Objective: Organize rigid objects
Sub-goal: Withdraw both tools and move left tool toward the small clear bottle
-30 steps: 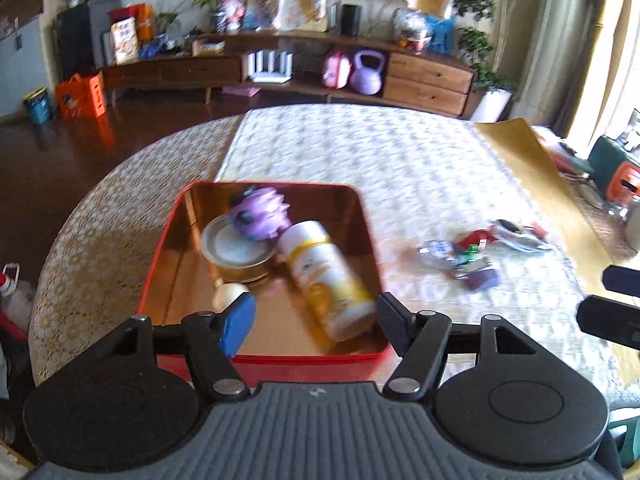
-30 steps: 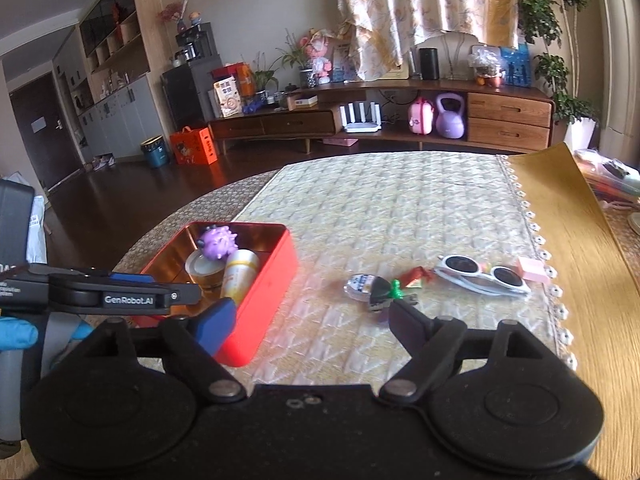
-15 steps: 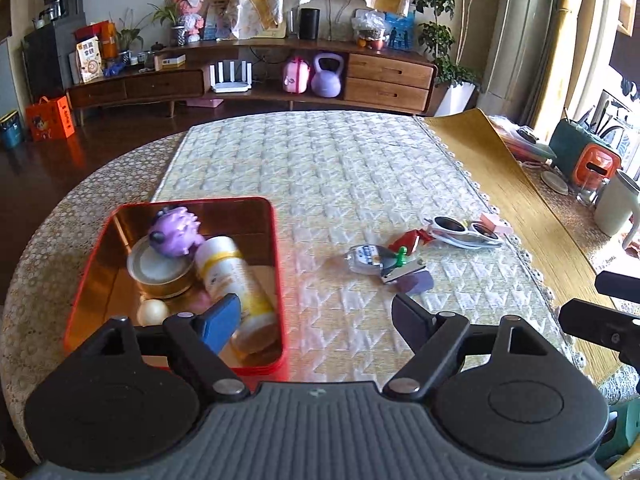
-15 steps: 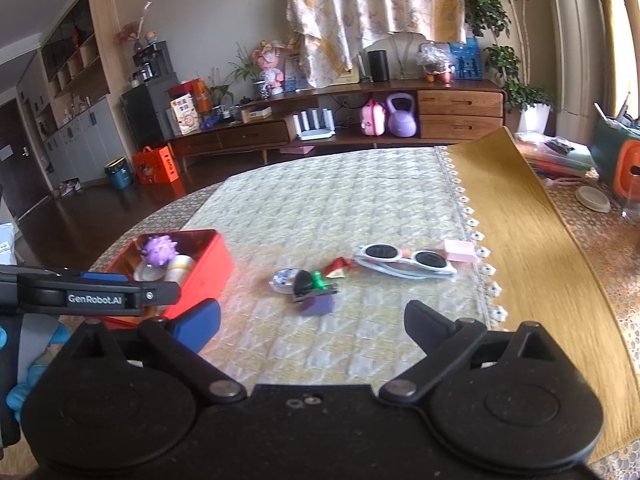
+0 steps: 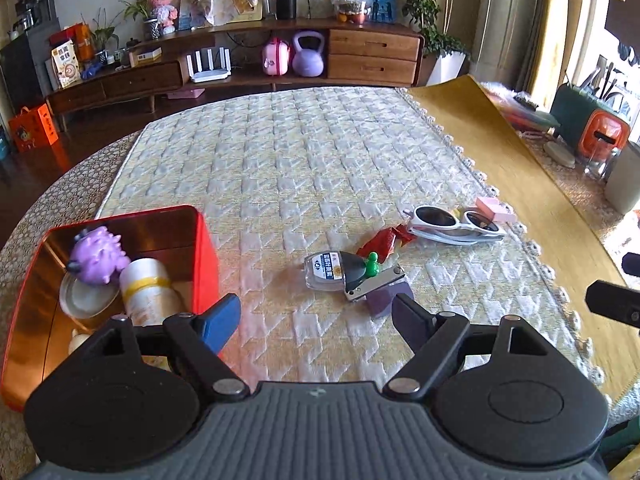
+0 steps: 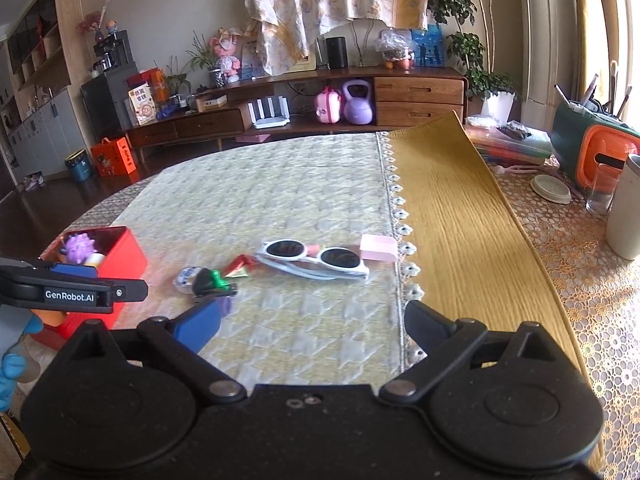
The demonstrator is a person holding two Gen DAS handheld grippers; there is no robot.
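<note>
- The left gripper (image 5: 316, 320) hovers over the quilted table runner (image 5: 304, 152), jaws spread apart with nothing between them.
- The right gripper (image 6: 312, 322) hangs further right, jaws wide apart and empty too.
- One red tin (image 5: 206, 248) sits at the runner's left edge. It holds one purple spiky toy (image 5: 98, 254), one white bottle with a yellow label (image 5: 146, 292) lying on its side, one round tin (image 5: 86, 304) and a small pale ball (image 5: 78, 340), partly hidden by the left gripper.
- Loose on the runner, just ahead of the left gripper, lies a tight cluster: one small clear bottle with a dark cap (image 5: 332, 270), one green pawn (image 5: 373, 265), one metal clip (image 5: 376, 286) and one purple block (image 5: 386, 298), all touching or overlapping.
- One red wrapper (image 5: 382, 242) lies just beyond the cluster.
- One pair of white sunglasses (image 5: 456, 226) lies further right, with one pink block (image 5: 494, 208) just beside it near the runner's lace edge.
- Nothing stands between the cluster and the tin.
- In the right wrist view, the left gripper's arm (image 6: 72, 290) crosses in front of the tin.
</note>
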